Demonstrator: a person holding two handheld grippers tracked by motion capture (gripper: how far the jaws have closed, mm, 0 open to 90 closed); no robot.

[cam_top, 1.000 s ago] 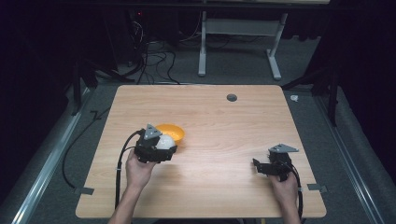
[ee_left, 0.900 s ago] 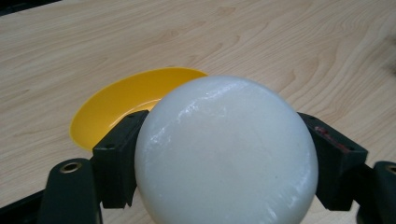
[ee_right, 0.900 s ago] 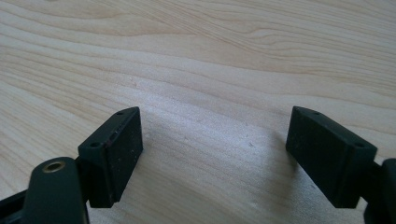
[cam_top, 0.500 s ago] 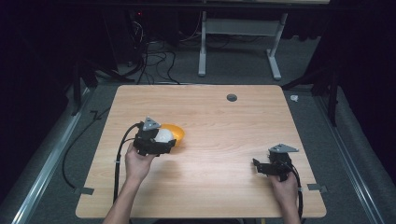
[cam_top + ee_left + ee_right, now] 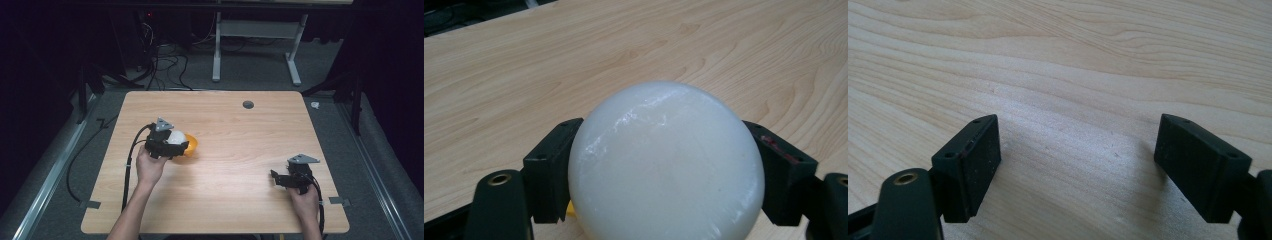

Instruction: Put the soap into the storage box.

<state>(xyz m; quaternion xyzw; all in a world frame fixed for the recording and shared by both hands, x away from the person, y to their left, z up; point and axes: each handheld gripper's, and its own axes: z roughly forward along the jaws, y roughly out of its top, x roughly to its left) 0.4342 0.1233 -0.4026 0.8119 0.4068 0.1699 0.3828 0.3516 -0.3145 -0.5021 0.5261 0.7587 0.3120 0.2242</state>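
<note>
Right, the white ball sits squeezed between the two black jaws of the left tool, one jaw pressed on each side of it, smooth and glossy against the wood grain beyond. From the high view the ball is held just over the near rim of an orange bowl, which stands on the left half of the table; whether ball and bowl touch, I cannot tell. A sliver of yellow peeks out under the ball in the left gripper view. Over on the right side, well apart, the right tool hangs low above bare wood, its jaws spread wide with nothing between them.
</note>
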